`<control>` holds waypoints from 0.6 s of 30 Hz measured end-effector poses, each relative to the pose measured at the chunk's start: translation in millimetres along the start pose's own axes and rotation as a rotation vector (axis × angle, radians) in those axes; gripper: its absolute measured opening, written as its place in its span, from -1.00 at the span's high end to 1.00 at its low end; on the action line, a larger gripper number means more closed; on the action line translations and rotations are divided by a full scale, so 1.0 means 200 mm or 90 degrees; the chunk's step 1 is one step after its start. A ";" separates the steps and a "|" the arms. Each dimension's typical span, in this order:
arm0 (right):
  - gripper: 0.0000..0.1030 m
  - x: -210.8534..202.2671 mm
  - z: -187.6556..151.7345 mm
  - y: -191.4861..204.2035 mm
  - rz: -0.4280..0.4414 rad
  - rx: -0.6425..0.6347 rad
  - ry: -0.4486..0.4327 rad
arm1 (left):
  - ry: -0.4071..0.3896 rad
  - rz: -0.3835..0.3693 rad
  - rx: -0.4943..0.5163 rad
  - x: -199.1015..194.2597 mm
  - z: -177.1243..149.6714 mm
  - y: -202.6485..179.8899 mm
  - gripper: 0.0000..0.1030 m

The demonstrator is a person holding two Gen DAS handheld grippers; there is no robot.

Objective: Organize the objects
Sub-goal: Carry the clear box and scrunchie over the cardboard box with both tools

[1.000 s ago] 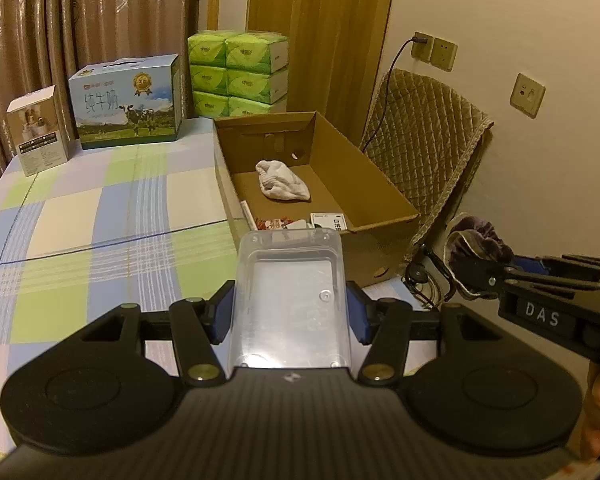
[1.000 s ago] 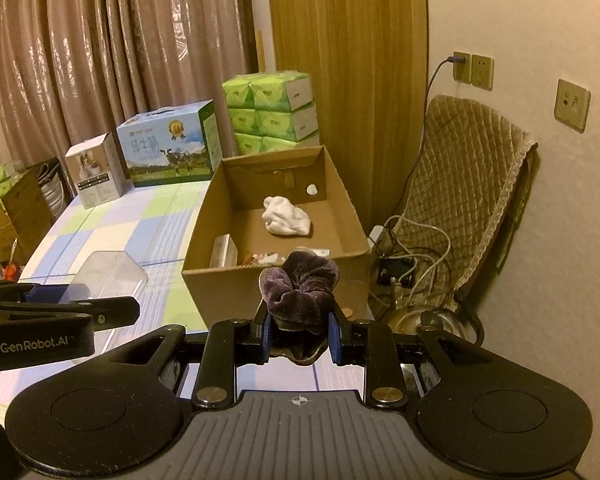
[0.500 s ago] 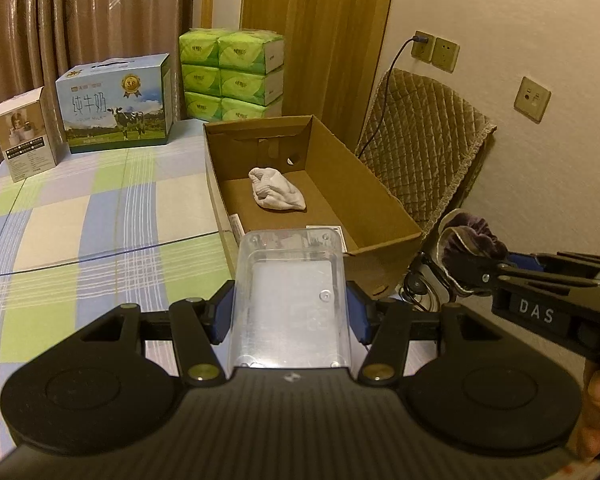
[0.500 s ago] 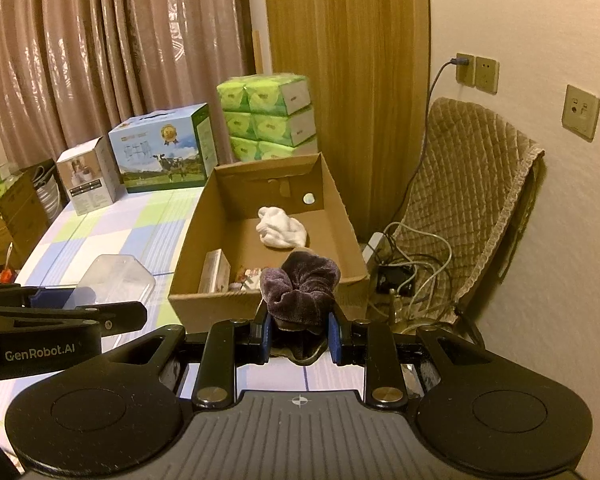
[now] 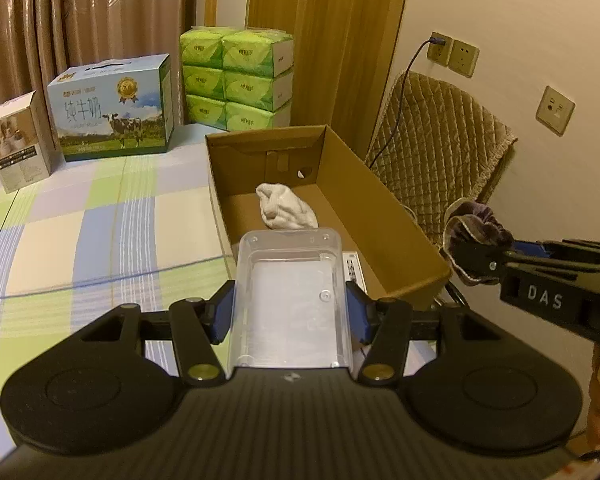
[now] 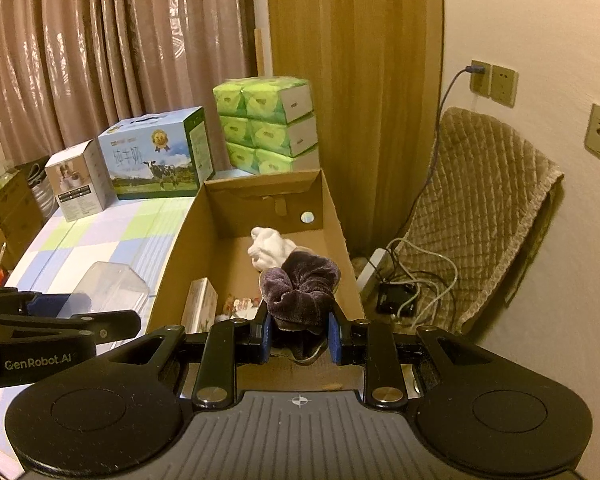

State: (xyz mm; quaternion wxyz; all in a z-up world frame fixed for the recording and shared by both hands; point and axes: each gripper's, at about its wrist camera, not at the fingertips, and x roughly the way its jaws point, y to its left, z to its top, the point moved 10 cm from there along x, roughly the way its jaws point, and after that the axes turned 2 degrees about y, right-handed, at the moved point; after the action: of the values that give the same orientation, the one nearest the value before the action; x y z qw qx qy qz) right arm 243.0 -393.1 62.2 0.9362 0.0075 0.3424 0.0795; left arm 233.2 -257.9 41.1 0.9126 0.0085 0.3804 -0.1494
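Observation:
My left gripper (image 5: 290, 316) is shut on a clear plastic container (image 5: 290, 300), held over the near end of an open cardboard box (image 5: 380, 208). My right gripper (image 6: 298, 338) is shut on a dark purple velvet scrunchie (image 6: 302, 288), above the same box (image 6: 180, 248) at its near edge. In the left wrist view the scrunchie (image 5: 476, 228) hangs just beyond the box's right wall. The clear container (image 6: 108, 290) and left gripper show at the left of the right wrist view. Inside the box lie a white crumpled cloth (image 5: 286, 208), a small carton (image 6: 200, 308) and some packets.
The box stands on a checked bedspread (image 5: 80, 232). Behind it are a blue milk carton box (image 5: 114, 108), a small white box (image 5: 16, 148) and stacked green tissue packs (image 5: 236, 76). A quilted chair (image 6: 480, 216) with cables and a power strip (image 6: 370, 272) lies right of the box.
Both grippers have moved forward toward the cardboard box, which now looks closer and larger. The container and the scrunchie stay held as before.

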 end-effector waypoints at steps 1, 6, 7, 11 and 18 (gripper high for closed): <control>0.54 0.02 0.02 0.00 0.000 -0.003 0.000 | -0.001 -0.001 0.000 0.01 0.02 0.00 0.00; 0.54 0.10 0.07 -0.01 0.004 -0.009 0.003 | -0.005 -0.001 0.008 0.08 0.11 -0.01 0.00; 0.54 0.11 0.09 -0.01 0.004 -0.010 0.004 | -0.005 -0.001 0.010 0.09 0.12 -0.01 0.00; 0.54 0.16 0.12 -0.03 0.009 -0.013 0.009 | -0.005 -0.001 0.013 0.14 0.16 -0.01 0.00; 0.54 0.26 0.16 -0.04 0.020 -0.022 0.049 | 0.013 0.007 0.020 0.25 0.21 0.00 0.00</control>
State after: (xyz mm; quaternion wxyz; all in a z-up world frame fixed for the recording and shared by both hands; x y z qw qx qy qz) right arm 304.1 -392.6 52.4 0.9208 -0.0062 0.3769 0.0999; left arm 296.0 -276.0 36.8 0.9093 0.0264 0.3871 -0.1502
